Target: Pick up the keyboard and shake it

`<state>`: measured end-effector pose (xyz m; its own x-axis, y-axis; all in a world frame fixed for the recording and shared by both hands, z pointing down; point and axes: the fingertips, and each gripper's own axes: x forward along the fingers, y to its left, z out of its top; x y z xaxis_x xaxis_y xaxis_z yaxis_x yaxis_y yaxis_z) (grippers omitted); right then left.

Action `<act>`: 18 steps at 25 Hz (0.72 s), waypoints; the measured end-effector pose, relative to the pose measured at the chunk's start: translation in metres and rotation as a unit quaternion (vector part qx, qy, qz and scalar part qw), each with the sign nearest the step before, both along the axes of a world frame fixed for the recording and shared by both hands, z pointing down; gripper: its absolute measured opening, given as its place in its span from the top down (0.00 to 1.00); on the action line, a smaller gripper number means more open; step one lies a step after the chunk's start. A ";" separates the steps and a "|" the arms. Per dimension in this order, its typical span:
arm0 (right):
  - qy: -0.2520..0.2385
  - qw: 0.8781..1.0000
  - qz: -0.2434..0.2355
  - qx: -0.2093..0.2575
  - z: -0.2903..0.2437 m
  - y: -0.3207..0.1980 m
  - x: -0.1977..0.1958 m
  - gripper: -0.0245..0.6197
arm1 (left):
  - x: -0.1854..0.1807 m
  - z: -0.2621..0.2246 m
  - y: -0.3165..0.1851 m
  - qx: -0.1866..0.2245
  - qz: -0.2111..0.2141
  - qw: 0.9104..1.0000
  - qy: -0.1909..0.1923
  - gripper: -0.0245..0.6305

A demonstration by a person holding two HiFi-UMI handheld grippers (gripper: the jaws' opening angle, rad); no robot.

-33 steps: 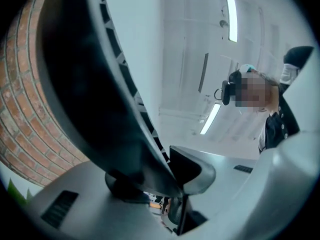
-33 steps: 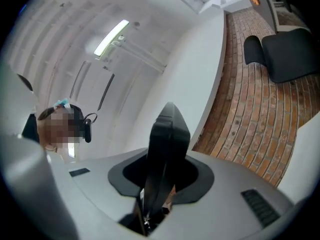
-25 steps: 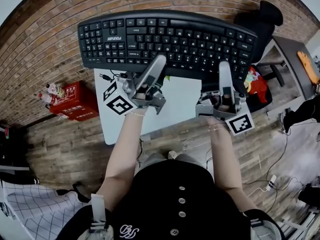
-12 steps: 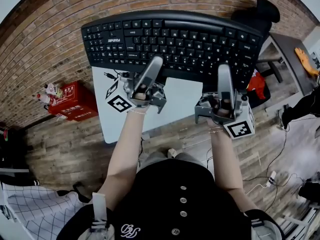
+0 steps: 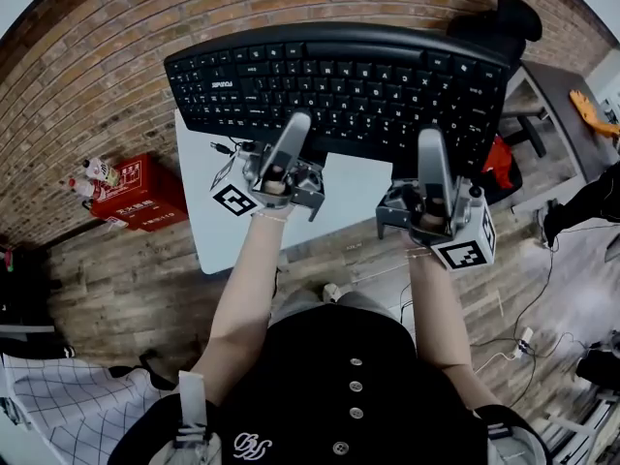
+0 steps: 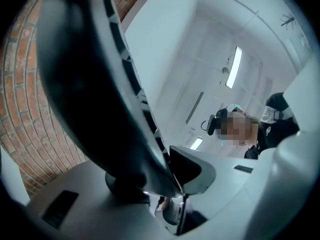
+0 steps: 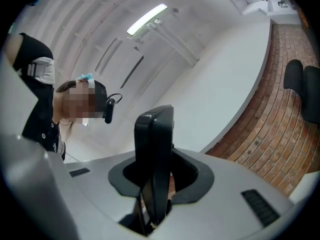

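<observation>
The black keyboard (image 5: pixel 339 76) is held up off the white table (image 5: pixel 208 231), its keys facing the head view. My left gripper (image 5: pixel 294 134) is shut on its near edge, left of the middle. My right gripper (image 5: pixel 430 148) is shut on the near edge towards the right end. In the left gripper view the keyboard (image 6: pixel 90 94) fills the left side as a dark, slanted slab, clamped in the left gripper (image 6: pixel 162 179). In the right gripper view the keyboard's thin edge (image 7: pixel 156 139) stands upright in the right gripper (image 7: pixel 155 184).
A cable (image 5: pixel 225 148) hangs under the keyboard's left part. A red box (image 5: pixel 140 192) sits on the wooden floor to the left. A black chair (image 5: pixel 509 22) and a grey desk (image 5: pixel 562 95) stand at the right, against the brick wall.
The keyboard has shifted a little to the right and turned slightly in the head view. Both grippers moved with it, rolled a bit, and kept their hold.
</observation>
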<state>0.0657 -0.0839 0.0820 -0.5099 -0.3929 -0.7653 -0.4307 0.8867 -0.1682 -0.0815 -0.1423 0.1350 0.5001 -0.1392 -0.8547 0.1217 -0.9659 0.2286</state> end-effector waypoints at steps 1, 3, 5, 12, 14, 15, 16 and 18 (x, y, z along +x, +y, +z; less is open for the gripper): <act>0.002 1.000 -0.001 0.001 0.000 0.000 -0.001 0.79 | 0.000 0.001 0.000 -0.001 0.003 1.000 0.004 0.76; 0.005 1.000 -0.002 0.001 0.001 -0.001 -0.001 0.79 | -0.001 0.004 -0.001 -0.003 0.003 1.000 0.007 0.76; 0.003 1.000 -0.004 -0.002 0.003 -0.002 -0.001 0.79 | -0.001 0.008 -0.003 -0.006 0.000 1.000 0.008 0.76; 0.001 1.000 -0.003 -0.009 0.007 -0.006 0.000 0.79 | -0.001 0.011 -0.005 -0.013 -0.003 1.000 0.003 0.76; 0.000 1.000 -0.002 -0.013 0.008 -0.006 0.001 0.79 | -0.001 0.010 -0.004 -0.014 -0.007 1.000 -0.004 0.76; -0.002 1.000 -0.003 -0.016 0.009 -0.007 0.001 0.79 | 0.000 0.010 -0.004 -0.014 -0.009 1.000 -0.007 0.76; -0.005 1.000 -0.004 -0.019 0.010 -0.008 0.002 0.79 | 0.000 0.010 -0.004 -0.014 -0.012 1.000 -0.011 0.76; -0.010 1.000 -0.006 -0.027 0.014 -0.011 0.004 0.79 | 0.001 0.009 -0.003 -0.017 -0.016 1.000 -0.020 0.76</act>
